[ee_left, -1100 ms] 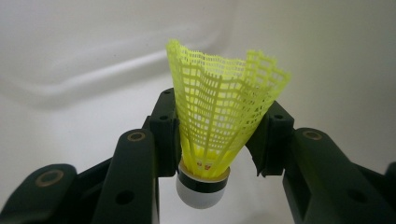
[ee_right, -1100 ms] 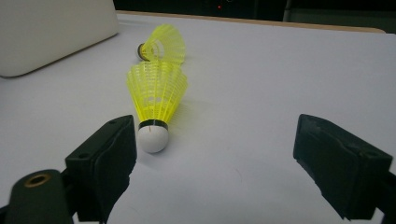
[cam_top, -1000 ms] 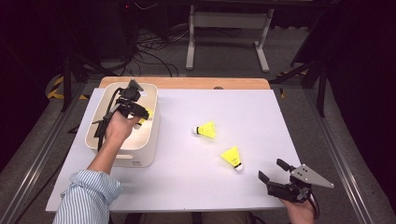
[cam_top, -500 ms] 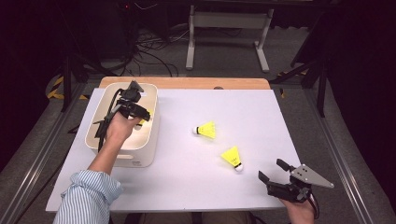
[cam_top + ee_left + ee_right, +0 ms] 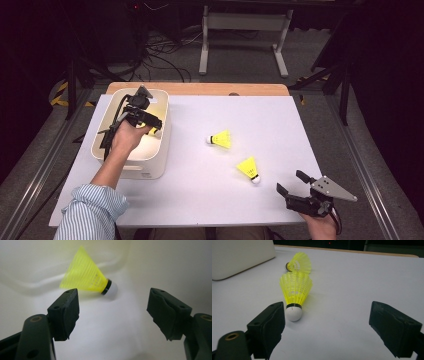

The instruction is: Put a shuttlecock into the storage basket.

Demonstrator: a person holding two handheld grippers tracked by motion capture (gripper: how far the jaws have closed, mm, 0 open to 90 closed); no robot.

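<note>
Inside the white bin (image 5: pixel 151 168) lies a yellow shuttlecock (image 5: pixel 85 277) with a white cork, on its side on the bin floor. My left gripper (image 5: pixel 151 124) hangs over the bin and points down into it. Its jaws have just been opening and now stand wide apart (image 5: pixel 113 305). The shuttlecock lies loose just beyond them, touching neither pad. Two more yellow shuttlecocks lie on the white table, one mid-table (image 5: pixel 220 139) and one nearer the front (image 5: pixel 249 167). My right gripper (image 5: pixel 290 182) rests open at the front right, and the nearer shuttlecock (image 5: pixel 295 290) lies just ahead of its left jaw.
The white tabletop (image 5: pixel 280 125) has a wooden strip along its far edge. The bin's wall (image 5: pixel 242 255) stands far left of the right gripper. The farther shuttlecock (image 5: pixel 299 262) lies behind the nearer one. Dark floor, cables and a metal stand surround the table.
Both hands keep their place. The left gripper's jaws over the bin look slightly wider apart than before. The two shuttlecocks on the table have not moved.
</note>
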